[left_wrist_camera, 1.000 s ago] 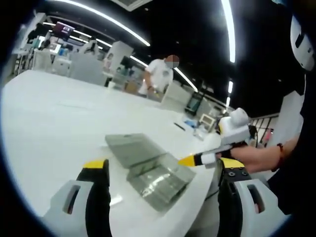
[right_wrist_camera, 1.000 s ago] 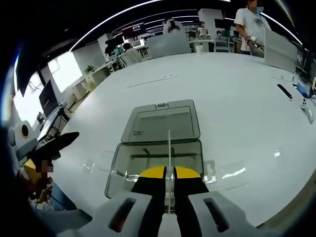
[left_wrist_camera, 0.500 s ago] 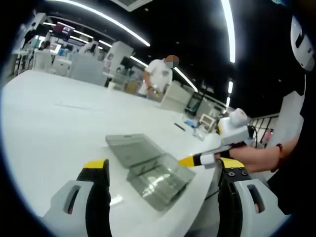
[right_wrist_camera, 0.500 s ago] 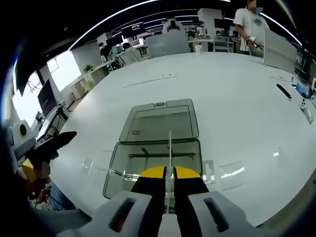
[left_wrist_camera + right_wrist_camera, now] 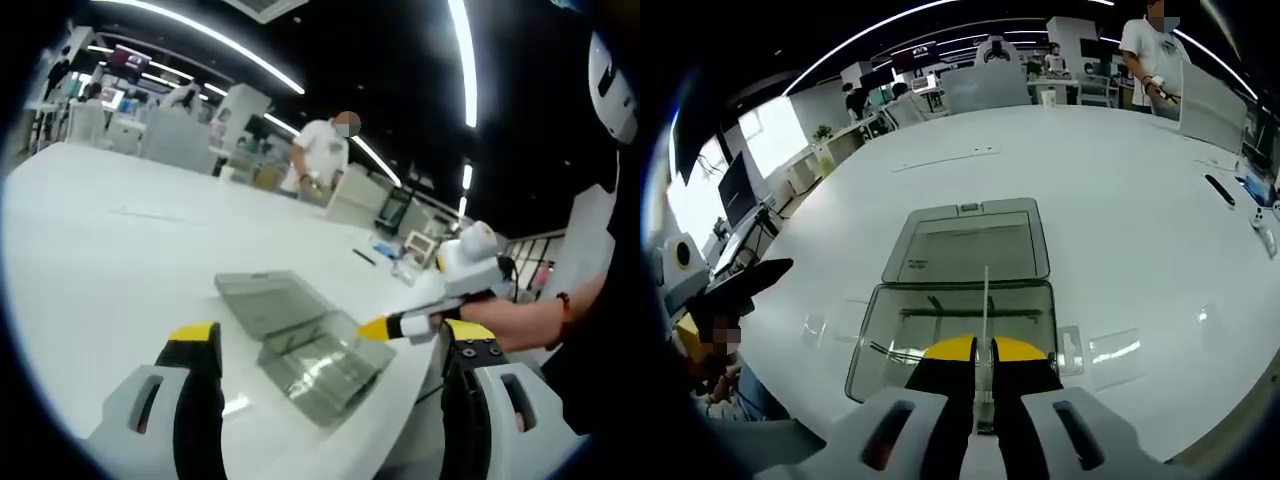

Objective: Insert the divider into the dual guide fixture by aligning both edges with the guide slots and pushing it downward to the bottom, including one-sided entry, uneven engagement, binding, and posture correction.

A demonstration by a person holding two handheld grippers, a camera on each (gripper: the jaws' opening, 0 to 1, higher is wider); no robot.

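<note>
Left gripper view: the left gripper [image 5: 330, 400] rises from the bottom of the frame with its yellow-tipped jaws spread wide and nothing between them. Just above them, at lower centre, a clear plastic box [image 5: 320, 365] sits on the white surface [image 5: 110, 260] with its hinged lid [image 5: 270, 298] laid flat behind it. The right gripper [image 5: 385, 326] comes in from the right, held by a hand [image 5: 520, 322], its yellow tip over the box's right edge. A person in a white shirt [image 5: 322, 150] stands at upper centre.

Right gripper view: the right gripper [image 5: 980, 350] has its jaws nearly closed on a thin transparent divider [image 5: 985, 305], edge-on and upright at lower centre, over the open box [image 5: 955, 325]. Whether its edges sit in the guide slots cannot be told. The lid [image 5: 968, 240] lies open above the box in the frame.
</note>
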